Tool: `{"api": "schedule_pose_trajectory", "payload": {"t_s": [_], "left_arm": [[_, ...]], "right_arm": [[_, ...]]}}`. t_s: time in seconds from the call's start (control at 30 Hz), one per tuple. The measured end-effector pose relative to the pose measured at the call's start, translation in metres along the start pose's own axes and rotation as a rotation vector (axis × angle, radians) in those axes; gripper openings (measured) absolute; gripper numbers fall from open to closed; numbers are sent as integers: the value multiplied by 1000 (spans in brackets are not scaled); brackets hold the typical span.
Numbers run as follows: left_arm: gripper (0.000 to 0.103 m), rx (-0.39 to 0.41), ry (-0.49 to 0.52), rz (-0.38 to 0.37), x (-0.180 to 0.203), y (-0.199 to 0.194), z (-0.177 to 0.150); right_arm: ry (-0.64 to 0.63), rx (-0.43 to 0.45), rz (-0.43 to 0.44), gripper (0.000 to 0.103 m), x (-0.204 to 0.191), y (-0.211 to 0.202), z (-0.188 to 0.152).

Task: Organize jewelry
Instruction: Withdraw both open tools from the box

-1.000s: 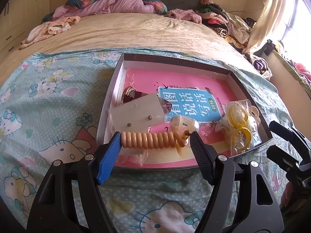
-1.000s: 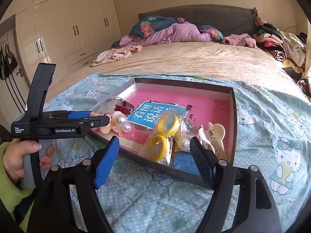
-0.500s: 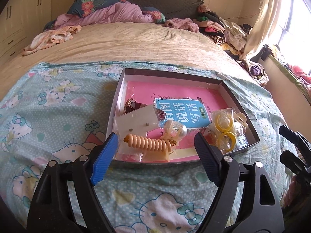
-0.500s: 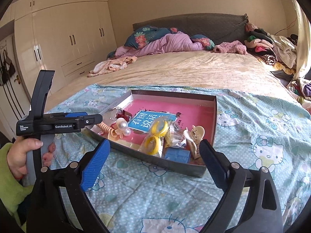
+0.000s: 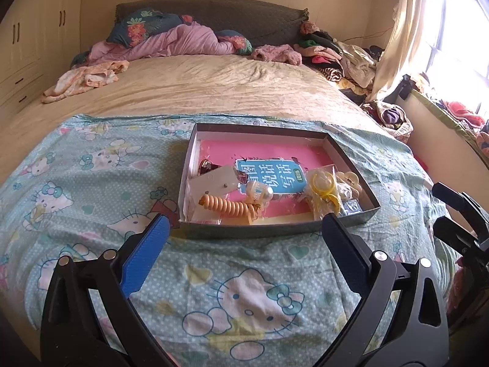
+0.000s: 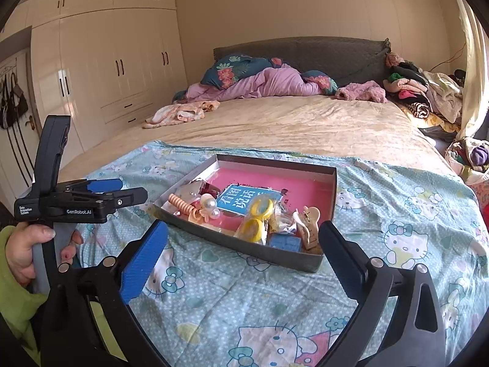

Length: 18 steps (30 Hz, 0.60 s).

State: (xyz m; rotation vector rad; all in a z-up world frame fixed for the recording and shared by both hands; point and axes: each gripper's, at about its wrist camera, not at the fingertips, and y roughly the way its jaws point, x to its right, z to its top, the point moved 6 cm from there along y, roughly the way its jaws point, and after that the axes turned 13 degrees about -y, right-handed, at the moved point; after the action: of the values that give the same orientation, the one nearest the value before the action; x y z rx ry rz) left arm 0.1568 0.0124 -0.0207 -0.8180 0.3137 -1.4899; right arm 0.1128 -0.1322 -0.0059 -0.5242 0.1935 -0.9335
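Now, coil hair tie: ahead of left hand-held gripper, axis crosswise, nearer it.
Jaws: both opening, nothing grasped; right hand-held gripper.

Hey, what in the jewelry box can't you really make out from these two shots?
- Blue box, right wrist view: lid print too small; partly behind the tray wall.
- Red item, left wrist view: mostly under the clear pouch.
- Yellow rings: bag glare hides their count.
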Motion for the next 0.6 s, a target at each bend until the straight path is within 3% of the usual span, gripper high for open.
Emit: {"api": "schedule_pose_trajectory", "payload": {"t_s": [0.6], "left_arm": [[93, 25, 15, -22, 5, -40, -57]], "right_arm": [[19, -88, -4, 98, -41, -2, -47]]}}
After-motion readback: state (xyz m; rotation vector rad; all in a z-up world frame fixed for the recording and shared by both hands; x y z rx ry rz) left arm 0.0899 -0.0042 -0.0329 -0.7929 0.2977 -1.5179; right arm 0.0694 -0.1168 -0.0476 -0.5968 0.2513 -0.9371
